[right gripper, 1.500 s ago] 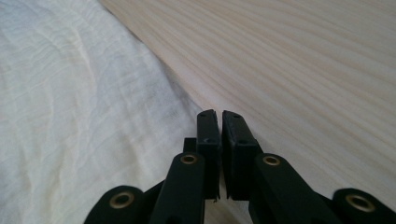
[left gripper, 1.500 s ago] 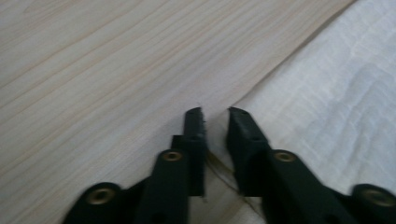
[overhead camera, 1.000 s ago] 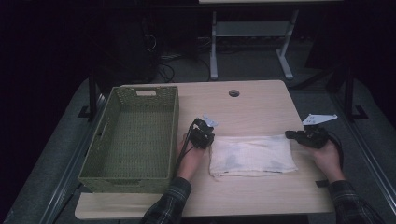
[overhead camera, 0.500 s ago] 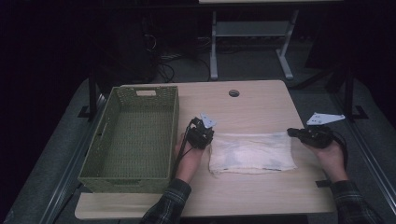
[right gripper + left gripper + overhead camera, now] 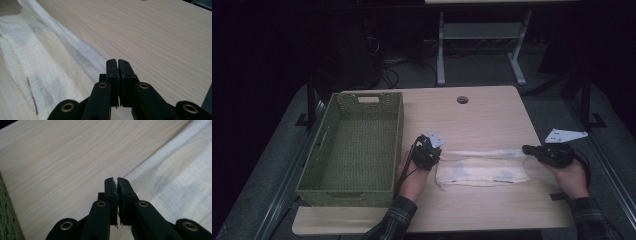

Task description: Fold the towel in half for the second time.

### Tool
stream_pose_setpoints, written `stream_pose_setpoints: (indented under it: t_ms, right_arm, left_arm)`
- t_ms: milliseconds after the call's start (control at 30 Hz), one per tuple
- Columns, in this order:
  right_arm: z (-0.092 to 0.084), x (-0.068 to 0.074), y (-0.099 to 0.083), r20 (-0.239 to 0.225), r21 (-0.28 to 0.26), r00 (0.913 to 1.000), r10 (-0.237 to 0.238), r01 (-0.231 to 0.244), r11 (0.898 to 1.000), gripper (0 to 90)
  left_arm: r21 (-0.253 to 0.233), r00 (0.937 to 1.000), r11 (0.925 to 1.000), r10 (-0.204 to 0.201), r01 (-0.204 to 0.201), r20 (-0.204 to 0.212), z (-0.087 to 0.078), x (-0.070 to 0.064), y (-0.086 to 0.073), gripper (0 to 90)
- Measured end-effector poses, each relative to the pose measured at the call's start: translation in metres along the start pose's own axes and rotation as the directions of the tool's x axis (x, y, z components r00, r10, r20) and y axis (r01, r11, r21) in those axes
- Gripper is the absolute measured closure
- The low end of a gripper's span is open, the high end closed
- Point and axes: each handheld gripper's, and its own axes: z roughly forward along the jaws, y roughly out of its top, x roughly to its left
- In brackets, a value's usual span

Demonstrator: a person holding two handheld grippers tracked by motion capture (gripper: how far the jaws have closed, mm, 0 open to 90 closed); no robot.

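Observation:
A white cloth (image 5: 482, 171) lies on the wooden table (image 5: 482, 117) in the high view, its far edge raised and stretched into a narrow band between the two grippers. At the band's left end my left gripper (image 5: 438, 154) is shut on the cloth's corner. The right end is pinched in my right gripper (image 5: 527, 149). In the left gripper view the black jaws (image 5: 116, 180) are pressed together, with cloth (image 5: 175, 177) spreading away to their right. Seen from the right gripper, the jaws (image 5: 117, 61) are also together and the cloth (image 5: 32, 65) runs off to their left.
An empty green woven basket (image 5: 400, 140) stands at the table's left, close to my left hand. A round cable hole (image 5: 462, 100) sits near the far edge. Beyond the table, a metal frame (image 5: 477, 50) and cables rest on the dark floor.
Both grippers have moved toward the person and risen slightly, drawing the cloth's far edge up and over the rest of it. The jaws stay shut.

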Motion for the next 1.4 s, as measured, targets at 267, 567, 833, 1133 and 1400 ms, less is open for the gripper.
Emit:
stream_pose_setpoints:
  t_ms: [267,567,833,1133,1400]
  right_arm:
    - [-0.011,0.014,-0.009,-0.013,0.017,0.9997,-0.022,0.022,1.000,87.7]
    - [-0.021,0.024,-0.019,-0.026,0.025,0.9992,-0.029,0.030,0.999,87.7]
    - [-0.023,0.035,-0.029,-0.040,0.059,0.9986,-0.036,0.038,0.998,87.7]
    - [-0.030,0.044,-0.042,-0.060,0.083,0.9979,-0.026,0.031,0.996,87.7]
    - [-0.023,0.050,-0.052,-0.103,0.146,0.9946,-0.008,0.023,0.989,86.7]
  left_arm:
    - [0.014,0.9999,0.9999,0.007,-0.007,0.012,-0.012,-0.011,-0.009,86.5]
    - [0.035,0.9996,0.9992,0.016,-0.017,0.023,-0.017,-0.022,-0.016,86.5]
    - [0.062,0.9987,0.9978,0.020,-0.023,0.048,-0.019,-0.030,-0.026,86.5]
    - [0.114,0.9958,0.9927,0.029,-0.039,0.087,-0.018,-0.036,-0.037,86.7]
    - [0.161,0.9927,0.9854,0.038,-0.057,0.115,-0.015,-0.040,-0.047,85.7]
